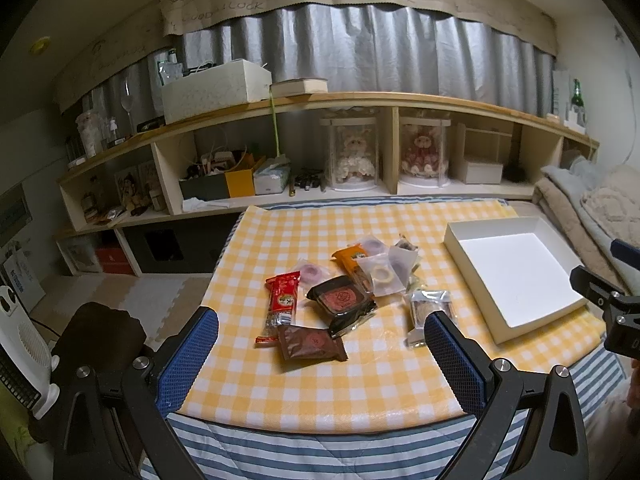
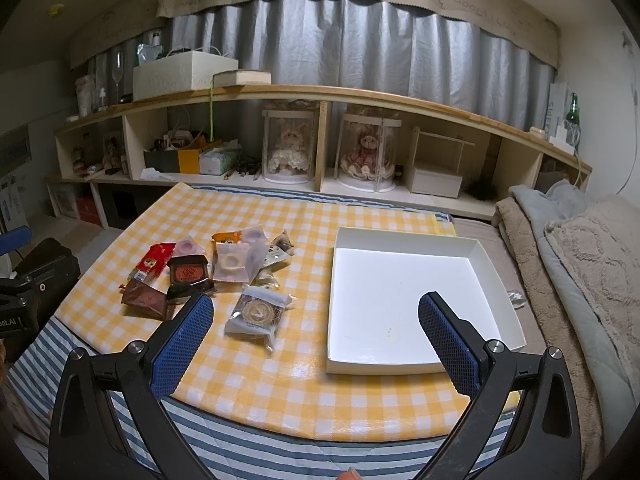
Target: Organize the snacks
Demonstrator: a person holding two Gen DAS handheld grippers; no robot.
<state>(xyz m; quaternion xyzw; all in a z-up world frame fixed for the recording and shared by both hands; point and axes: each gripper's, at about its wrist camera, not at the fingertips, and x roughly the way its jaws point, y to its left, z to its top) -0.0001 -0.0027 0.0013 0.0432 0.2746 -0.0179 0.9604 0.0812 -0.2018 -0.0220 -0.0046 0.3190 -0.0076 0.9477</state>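
White box (image 2: 404,300) sits empty beside roughly ten snack packets (image 1: 344,300); both tongs (image 1: 320,332) (image 2: 316,316) gape wide.

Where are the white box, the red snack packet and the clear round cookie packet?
white box (image 2: 400,296), right wrist view, bare floor.
red snack packet (image 1: 282,300), left wrist view, middle.
clear round cookie packet (image 2: 258,312), right wrist view, cookie.

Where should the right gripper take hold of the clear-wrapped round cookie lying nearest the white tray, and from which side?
Probably from above, across the packet's short width. The clear-wrapped round cookie lies flat and apart from the pile, so fingers fit beside both long edges. Its crimped end seams are thin and floppy, so the stiff middle is safer. The right gripper is open and the white tray sits just right.
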